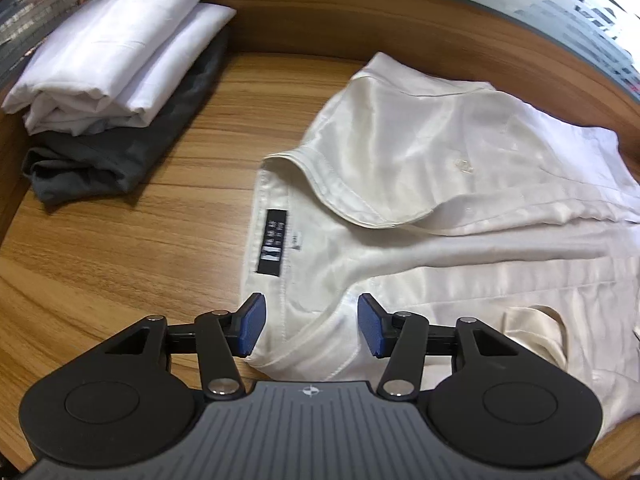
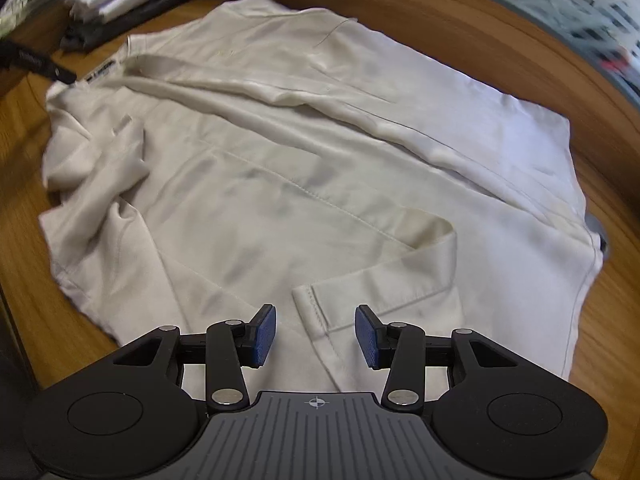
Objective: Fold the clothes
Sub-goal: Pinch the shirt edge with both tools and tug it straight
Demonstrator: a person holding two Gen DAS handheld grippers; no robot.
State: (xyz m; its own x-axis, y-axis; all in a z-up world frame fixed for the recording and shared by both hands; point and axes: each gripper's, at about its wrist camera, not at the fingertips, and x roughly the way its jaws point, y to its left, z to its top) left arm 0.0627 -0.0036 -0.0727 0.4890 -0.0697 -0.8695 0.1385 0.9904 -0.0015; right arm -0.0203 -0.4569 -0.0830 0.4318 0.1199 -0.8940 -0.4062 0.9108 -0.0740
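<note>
White shirt [image 1: 460, 200] spread on table [image 1: 120, 240], folded stack [image 1: 112, 60] nearby; both grippers' fingers apart, empty.

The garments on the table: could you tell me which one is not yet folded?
The cream shirt, spread open beneath both grippers; the white and dark grey ones sit folded, stacked.

The shirt [image 1: 460, 184] is cream-white with a black label [image 1: 272, 242] (pale lettering), the surface [image 1: 120, 248] streaked brown woodgrain, the folded stack [image 1: 116, 52] white over a charcoal garment [image 1: 100, 160] — pads [image 1: 252, 328] blue.
</note>
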